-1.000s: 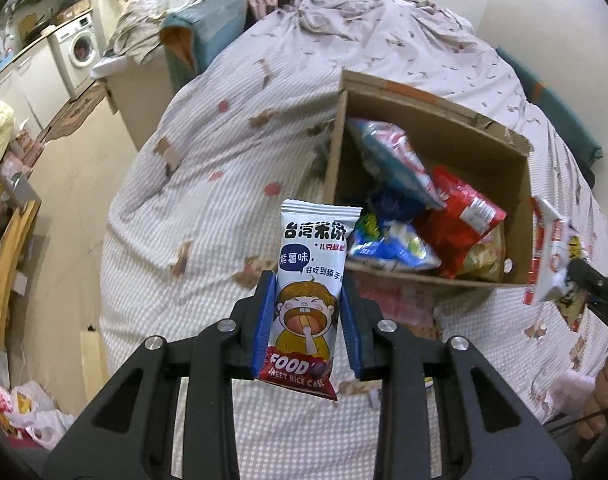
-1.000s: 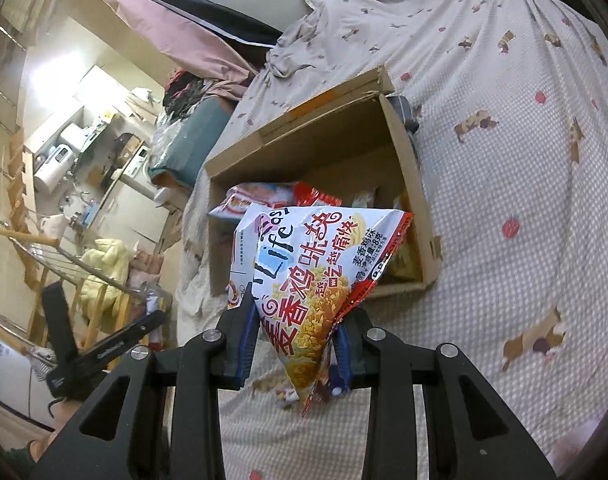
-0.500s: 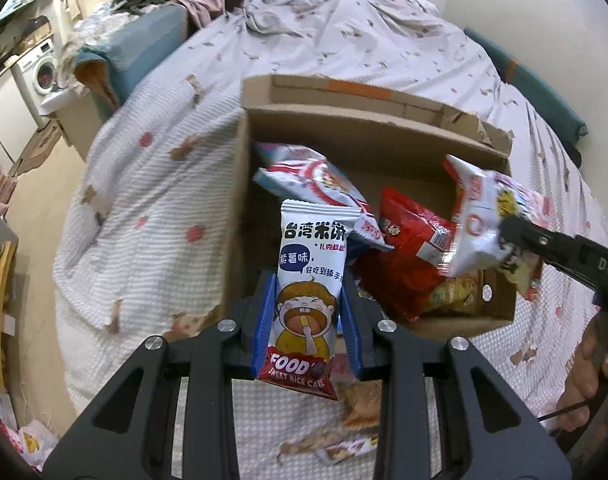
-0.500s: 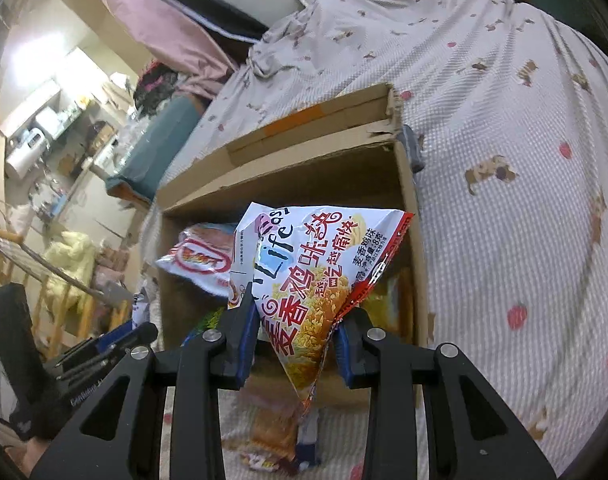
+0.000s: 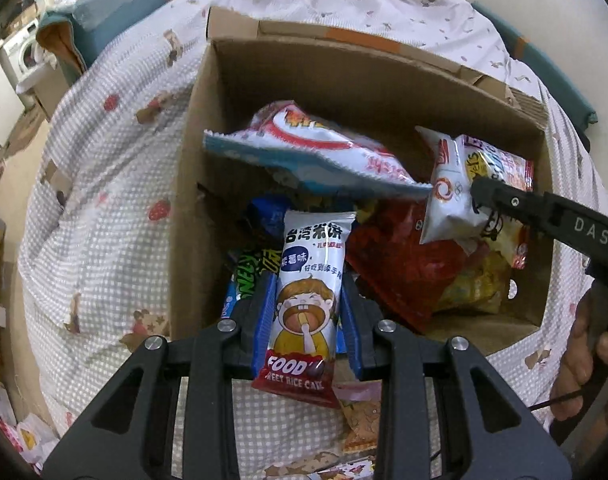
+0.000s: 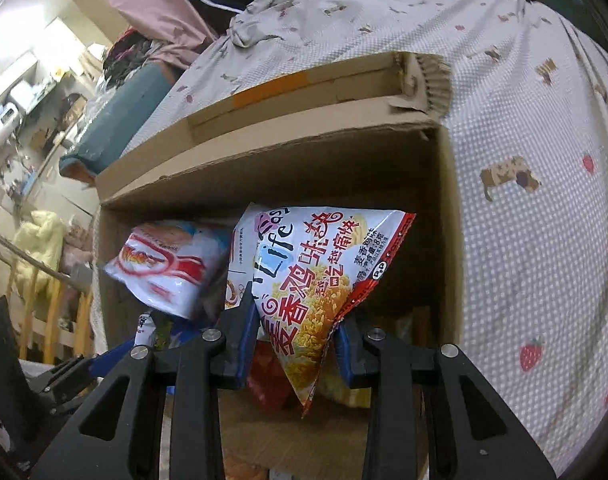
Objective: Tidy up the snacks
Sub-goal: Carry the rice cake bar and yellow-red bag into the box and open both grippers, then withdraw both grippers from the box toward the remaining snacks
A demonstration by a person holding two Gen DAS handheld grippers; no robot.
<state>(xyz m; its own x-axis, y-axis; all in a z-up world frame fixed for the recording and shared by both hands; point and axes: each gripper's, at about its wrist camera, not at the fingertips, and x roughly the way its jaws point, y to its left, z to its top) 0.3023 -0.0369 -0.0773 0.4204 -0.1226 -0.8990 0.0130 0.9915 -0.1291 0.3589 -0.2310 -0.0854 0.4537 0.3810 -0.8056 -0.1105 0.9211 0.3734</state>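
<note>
An open cardboard box (image 5: 375, 80) (image 6: 288, 148) sits on a bed and holds several snack bags. My left gripper (image 5: 307, 300) is shut on a white rice cake packet (image 5: 307, 280) with a cartoon child, held over the box's near left corner. My right gripper (image 6: 294, 344) is shut on a white and red chicken snack bag (image 6: 315, 268), held above the right half of the box. In the left wrist view the right gripper (image 5: 503, 200) comes in from the right with that bag (image 5: 459, 192). A white and blue bag (image 5: 315, 148) (image 6: 164, 268) lies atop the pile.
The bed has a checked cover (image 5: 104, 200) (image 6: 543, 160) with animal and strawberry prints. Loose packets (image 5: 355, 420) lie on the cover in front of the box. A person's hand (image 5: 583, 352) holds the right gripper. A teal cushion (image 6: 120, 120) and cluttered room lie beyond the bed's left.
Both grippers have moved forward and down over the box, each keeping its packet. The box now fills both views, and the right gripper with its bag has come in over the box's right side.
</note>
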